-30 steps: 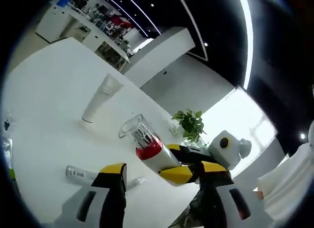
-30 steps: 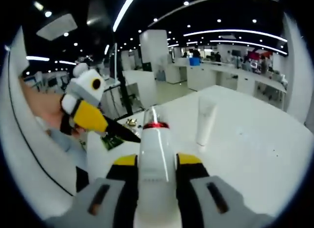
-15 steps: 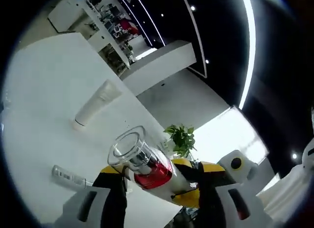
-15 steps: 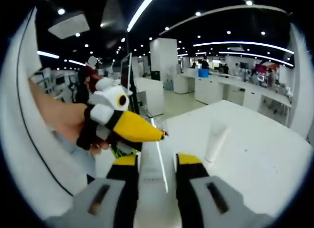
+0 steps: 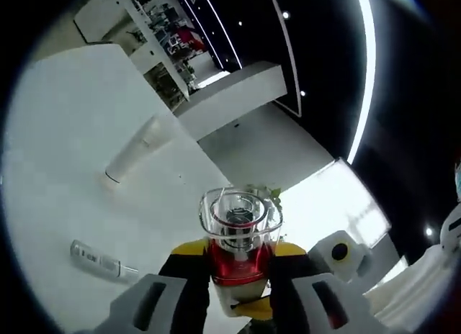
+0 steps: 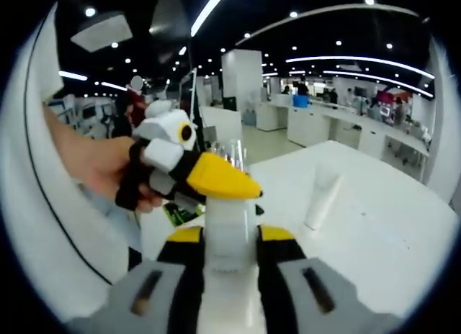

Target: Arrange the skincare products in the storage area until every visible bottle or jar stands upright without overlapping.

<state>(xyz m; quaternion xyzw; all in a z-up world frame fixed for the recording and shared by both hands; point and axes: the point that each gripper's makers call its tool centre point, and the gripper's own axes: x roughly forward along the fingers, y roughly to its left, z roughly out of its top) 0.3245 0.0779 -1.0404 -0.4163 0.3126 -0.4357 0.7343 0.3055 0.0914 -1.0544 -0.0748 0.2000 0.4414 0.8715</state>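
Skincare bottle (image 5: 238, 258) first: you have it up off the white table (image 5: 65, 147), a white-bodied bottle with a red collar and a clear cap, and both tools meet on it. Your right gripper (image 6: 222, 240) clamps the white body (image 6: 229, 229) between its yellow-tipped jaws, so the bottle's long axis runs straight out along that gripper, cap end pointing away from you. Your left gripper (image 5: 238, 265) sits around the red collar just below the cap, jaws drawn in close on either side; whether they truly press it you cannot tell, since the contact is hidden. In the right gripper view the left gripper (image 6: 216, 177) crosses in from the left, held by a hand (image 6: 108, 168), its yellow jaw lying over the bottle's far end. So the right one carries the weight and the left is nearer the cap.

On the table beyond, a white tube (image 5: 133, 152) lies flat on its side, well apart from the bottle, and nearer you a slim small tube (image 5: 97, 258) also lies flat. My guess is both still need standing. No tray or container is visible.
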